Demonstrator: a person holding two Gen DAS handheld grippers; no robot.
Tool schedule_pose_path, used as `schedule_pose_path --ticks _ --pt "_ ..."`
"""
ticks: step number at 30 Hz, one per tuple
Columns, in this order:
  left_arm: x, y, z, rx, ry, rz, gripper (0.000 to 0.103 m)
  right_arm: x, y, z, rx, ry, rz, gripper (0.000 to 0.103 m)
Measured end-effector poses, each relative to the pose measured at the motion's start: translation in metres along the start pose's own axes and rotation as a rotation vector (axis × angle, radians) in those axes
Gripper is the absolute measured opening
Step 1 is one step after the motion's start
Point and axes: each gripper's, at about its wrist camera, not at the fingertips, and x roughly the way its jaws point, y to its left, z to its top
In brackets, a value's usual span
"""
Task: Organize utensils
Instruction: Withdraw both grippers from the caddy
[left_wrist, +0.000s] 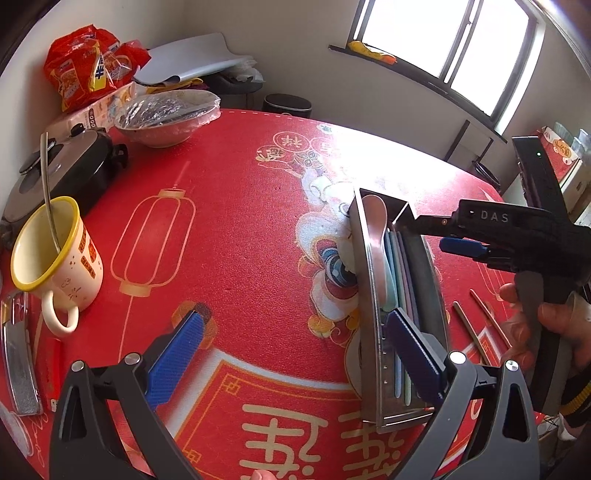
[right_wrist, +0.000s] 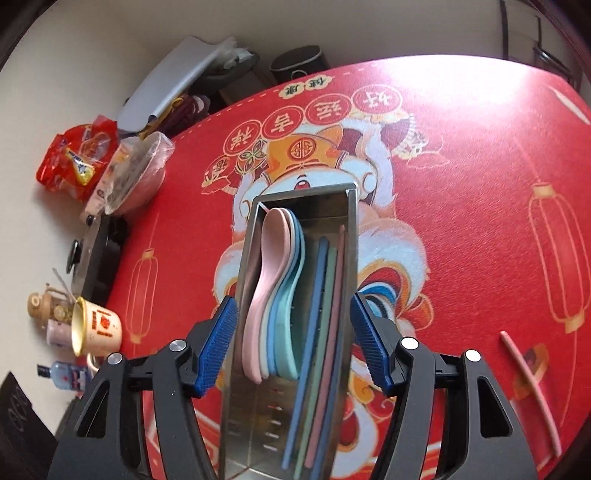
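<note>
**Utensil box nearly filled, chopsticks left outside**

On the red counter (right_wrist: 461, 192), the steel utensil box (right_wrist: 352, 236) holds stacked pastel spoons (right_wrist: 273, 280) and several chopsticks (right_wrist: 317, 332). Right hand-held gripper (right_wrist: 293, 343) straddles the box, spread, pads clear of its walls. Left hand-held gripper (left_wrist: 291, 354) is spread too, its right pad over the box. Right of the box, loose chopsticks (left_wrist: 469, 332) remain.

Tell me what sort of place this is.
Most likely a home dining or kitchen area. A round table under a festive red tablecloth carries a metal utensil holder of spoons and chopsticks, a covered bowl, an enamel mug and snack packets by the wall.
</note>
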Motion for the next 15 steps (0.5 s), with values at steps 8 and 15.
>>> schedule_pose_path --ticks 8,15 --pt "0.002 -0.032 0.003 0.034 -0.017 -0.022 0.097 -0.052 -0.036 -0.015 -0.055 -0.178 0.006 0.088" --pt "0.007 -0.071 0.003 0.067 -0.013 -0.039 0.097 -0.098 -0.085 -0.022 -0.039 -0.311 -0.092 0.088"
